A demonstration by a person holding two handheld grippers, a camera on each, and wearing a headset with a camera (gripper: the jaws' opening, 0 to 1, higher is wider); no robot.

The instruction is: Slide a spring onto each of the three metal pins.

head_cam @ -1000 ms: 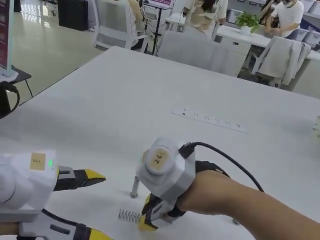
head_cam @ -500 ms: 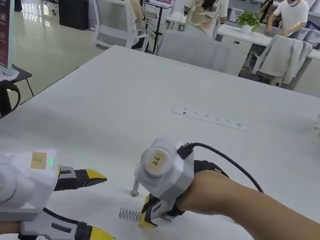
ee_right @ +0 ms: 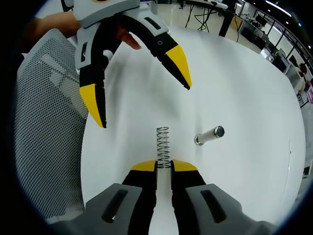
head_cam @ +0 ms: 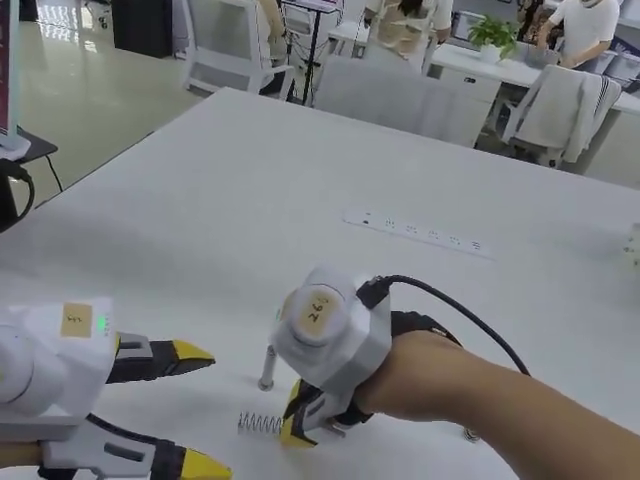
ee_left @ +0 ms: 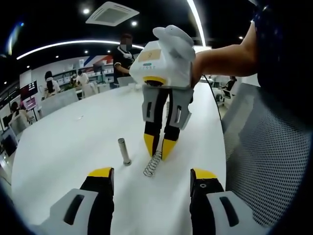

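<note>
A small steel spring [head_cam: 258,423] lies flat on the white table [head_cam: 300,200]. My right gripper [head_cam: 297,428] points left and down, shut on the spring's near end. In the right gripper view the spring [ee_right: 163,146] runs straight out from between the yellow tips of the right gripper [ee_right: 164,166]. One metal pin [head_cam: 268,366] stands upright just behind the spring and is bare; it is the pin [ee_right: 209,135] to the spring's right, and the pin [ee_left: 123,151] to the left of the spring [ee_left: 152,163]. My left gripper [head_cam: 198,408] is open and holds nothing, facing the right gripper [ee_left: 159,143].
A white power strip [head_cam: 415,236] lies across the table's middle. A small metal piece [head_cam: 469,434] shows beside my right forearm. A mesh chair [ee_left: 264,147] stands at the near table edge. Chairs, desks and people are behind the far edge.
</note>
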